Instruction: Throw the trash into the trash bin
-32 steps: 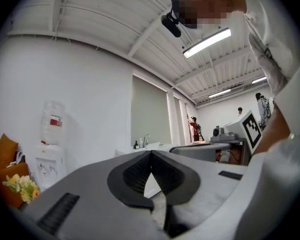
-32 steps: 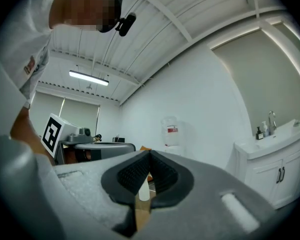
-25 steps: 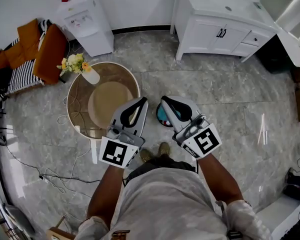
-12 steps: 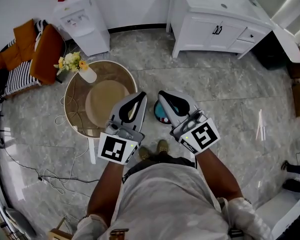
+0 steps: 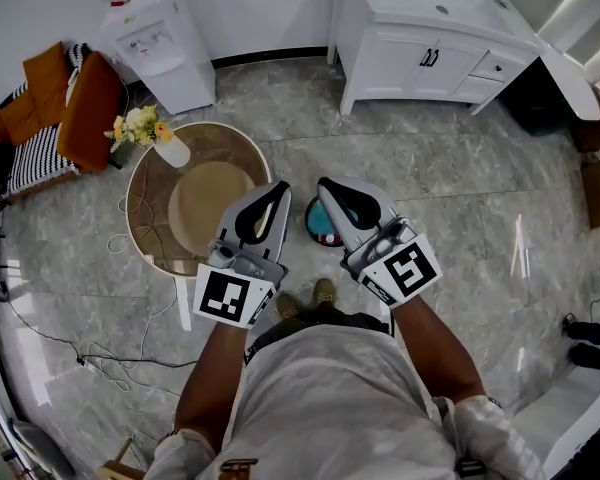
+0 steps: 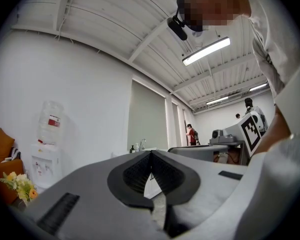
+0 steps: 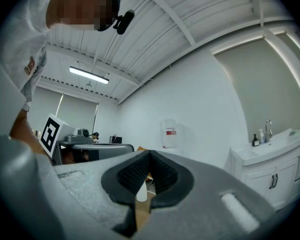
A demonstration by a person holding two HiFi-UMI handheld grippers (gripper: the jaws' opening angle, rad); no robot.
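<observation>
Now I see trash bin (image 5: 320,228) at my 12 o'clock: round, dark rim, teal and pink inside. Left gripper (image 5: 277,192) and right gripper (image 5: 328,187) both closed tight, empty.

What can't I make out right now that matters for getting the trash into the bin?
- Trash bin: head view, mostly hidden behind the left hand-held gripper and right hand-held gripper; its contents are unclear.
- Trash: no piece can be picked out in any view; both grippers are shut on nothing.
- Floor beneath the person: head view, covered by the torso.
- Both gripper views: aimed at the wall, so the bin is out of frame.
</observation>
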